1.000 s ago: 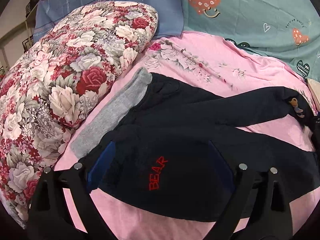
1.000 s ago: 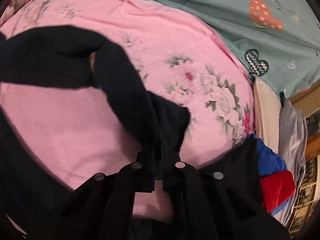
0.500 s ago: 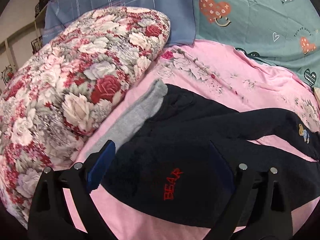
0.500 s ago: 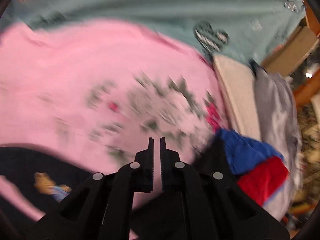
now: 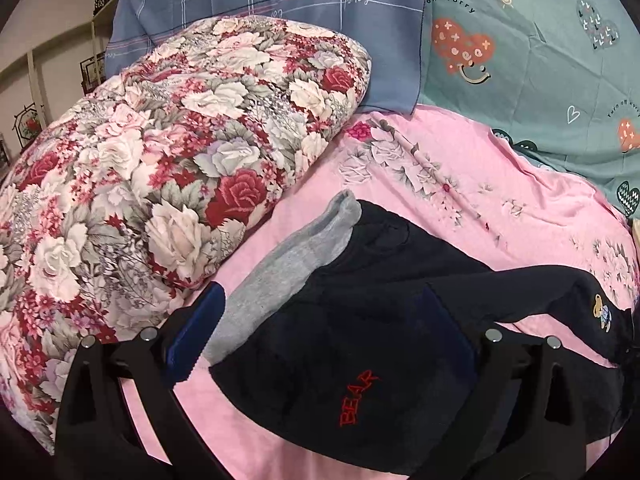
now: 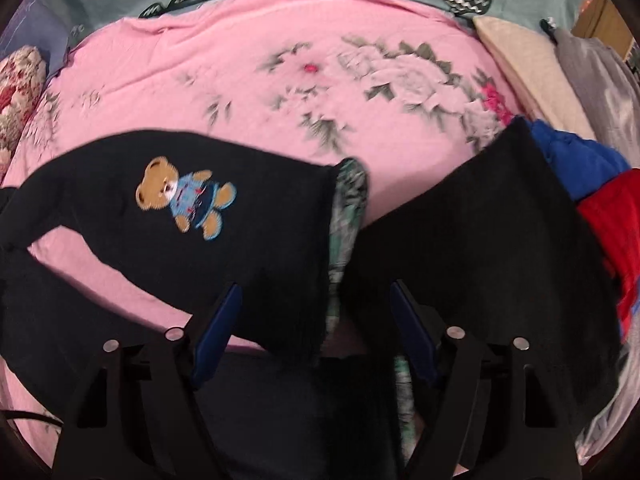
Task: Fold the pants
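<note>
Broadly, a bed under a pink floral sheet (image 5: 460,208) fills both views, with a teal heart-print cover (image 5: 540,64) along its far edge from 12 to 2 o'clock in the left wrist view and a blue-grey plaid pillow (image 5: 280,0) at 12 o'clock. A big rolled quilt in red and cream roses (image 5: 160,168) lies from 8 to 11 o'clock, its lower edge just beside the waistband.

The black pants (image 5: 380,320) lie flat on the sheet at the centre and toward 5 o'clock, grey waistband (image 5: 288,276) at 9 o'clock of the garment, red "BEAR" lettering (image 5: 358,398) on the near side, legs running off toward 3 o'clock. In the right wrist view one leg carries a bear patch (image 6: 184,196) at 9 o'clock, and its hem (image 6: 328,256) shows a pale green patterned lining at the centre; the second leg's end (image 6: 480,240) spreads toward 3 o'clock. A heap of blue and red clothing (image 6: 600,184) with beige and grey pieces sits at 2 to 3 o'clock, touching that leg's edge.

The left tongs (image 5: 320,340) stand wide apart above the waist, holding nothing; their blue fingers (image 5: 196,336) straddle the waistband end. The right tongs (image 6: 316,320) are likewise spread with nothing between them, hovering at the cuffs.
</note>
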`<state>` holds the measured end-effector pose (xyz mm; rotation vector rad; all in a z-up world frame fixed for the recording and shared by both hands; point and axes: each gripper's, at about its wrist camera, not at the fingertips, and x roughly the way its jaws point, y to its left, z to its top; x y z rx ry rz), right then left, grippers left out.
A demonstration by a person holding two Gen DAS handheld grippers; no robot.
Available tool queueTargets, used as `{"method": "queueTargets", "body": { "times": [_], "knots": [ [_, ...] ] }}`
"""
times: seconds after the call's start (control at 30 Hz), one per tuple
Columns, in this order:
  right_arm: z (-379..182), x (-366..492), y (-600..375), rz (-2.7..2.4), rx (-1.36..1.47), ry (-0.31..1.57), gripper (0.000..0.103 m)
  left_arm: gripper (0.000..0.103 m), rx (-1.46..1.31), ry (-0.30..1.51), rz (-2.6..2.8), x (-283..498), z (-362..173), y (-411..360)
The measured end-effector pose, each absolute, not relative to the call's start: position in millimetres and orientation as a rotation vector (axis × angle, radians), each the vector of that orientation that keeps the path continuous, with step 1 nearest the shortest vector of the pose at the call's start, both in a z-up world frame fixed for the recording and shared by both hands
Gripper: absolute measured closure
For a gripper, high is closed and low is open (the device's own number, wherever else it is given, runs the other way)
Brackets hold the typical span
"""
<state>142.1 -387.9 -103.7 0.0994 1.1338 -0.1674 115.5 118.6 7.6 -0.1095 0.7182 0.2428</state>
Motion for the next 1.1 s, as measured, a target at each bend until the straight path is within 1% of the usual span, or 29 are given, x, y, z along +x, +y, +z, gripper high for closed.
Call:
{"method": "queueTargets", "body": {
  "times": [0.07, 0.1, 0.17, 0.23, 0.3, 0.37, 0.4, 0.43, 0.47, 0.5, 0.53, 0.57, 0.6, 0.67, 0.7, 0.83, 0.93, 1.03, 1.07, 1.1],
  "knots": [
    [-103.0, 145.2, -386.5, -0.221, 0.057, 1.108, 0.083, 0.004, -0.109, 0.714, 0.249, 112.0, 12.0, 121.4],
    [-96.9, 146.0, -390.2, -0.207, 0.08, 1.096, 0.097, 0.004, -0.11, 0.71, 0.253, 110.5, 13.9, 123.1],
    [-70.5, 137.8, -401.6, -0.209, 0.125, 1.018, 0.097, 0.004, -0.109, 0.699, 0.273, 108.2, 18.0, 127.8],
    [-44.5, 126.3, -412.8, -0.254, 0.101, 0.948, 0.097, 0.004, -0.101, 0.687, 0.29, 111.1, 20.9, 132.4],
    [-32.9, 115.2, -434.2, -0.282, 0.152, 0.946, 0.097, 0.004, -0.091, 0.693, 0.296, 118.8, 19.9, 134.2],
    [-47.9, 113.2, -446.5, -0.31, 0.151, 1.015, 0.092, 0.004, -0.079, 0.728, 0.284, 135.5, 13.2, 132.9],
    [-62.3, 116.1, -449.7, -0.348, 0.116, 1.077, 0.083, 0.004, -0.077, 0.752, 0.276, 144.4, 9.2, 131.8],
    [-80.0, 119.1, -451.5, -0.42, 0.051, 1.153, 0.062, 0.004, -0.076, 0.766, 0.267, 150.2, 6.3, 130.8],
    [-86.5, 117.8, -451.4, -0.454, 0.026, 1.164, 0.06, 0.004, -0.073, 0.783, 0.251, 158.0, 3.0, 128.6],
    [-83.8, 112.8, -451.6, -0.445, 0.058, 1.126, 0.06, 0.004, -0.069, 0.796, 0.239, 163.5, 0.6, 126.7],
    [-73.6, 103.6, -453.8, -0.413, 0.151, 1.06, 0.06, 0.004, -0.063, 0.802, 0.228, 168.4, -1.4, 124.4],
    [-64.9, 96.5, -455.6, -0.391, 0.226, 1.006, 0.056, 0.004, -0.055, 0.801, 0.22, 172.7, -2.5, 122.9],
    [-53.1, 87.8, -456.7, -0.367, 0.315, 0.93, 0.05, 0.004, -0.045, 0.795, 0.221, 178.3, -4.0, 122.0],
    [-35.8, 78.8, -447.5, -0.335, 0.422, 0.806, 0.034, 0.004, -0.036, 0.804, 0.249, 191.3, -9.4, 124.7],
    [-30.8, 79.2, -438.3, -0.319, 0.438, 0.777, 0.031, 0.004, -0.04, 0.813, 0.256, 196.5, -12.0, 127.2],
    [-18.2, 100.2, -389.7, -0.183, 0.444, 0.764, 0.031, 0.005, -0.078, 0.871, 0.246, 221.6, -30.6, 140.3],
    [-15.7, 114.4, -365.9, -0.149, 0.385, 0.784, 0.031, 0.005, -0.092, 0.911, 0.237, 235.9, -43.5, 148.7],
    [-24.1, 126.0, -367.4, -0.195, 0.356, 0.825, 0.031, 0.006, -0.104, 0.899, 0.212, 244.1, -45.9, 149.9],
    [-28.3, 125.1, -372.4, -0.208, 0.376, 0.831, 0.031, 0.01, -0.111, 0.901, 0.19, 248.3, -46.8, 148.7],
    [-32.9, 124.8, -378.4, -0.217, 0.405, 0.837, 0.031, 0.016, -0.113, 0.905, 0.178, 251.1, -47.7, 146.5]
  ]
}}
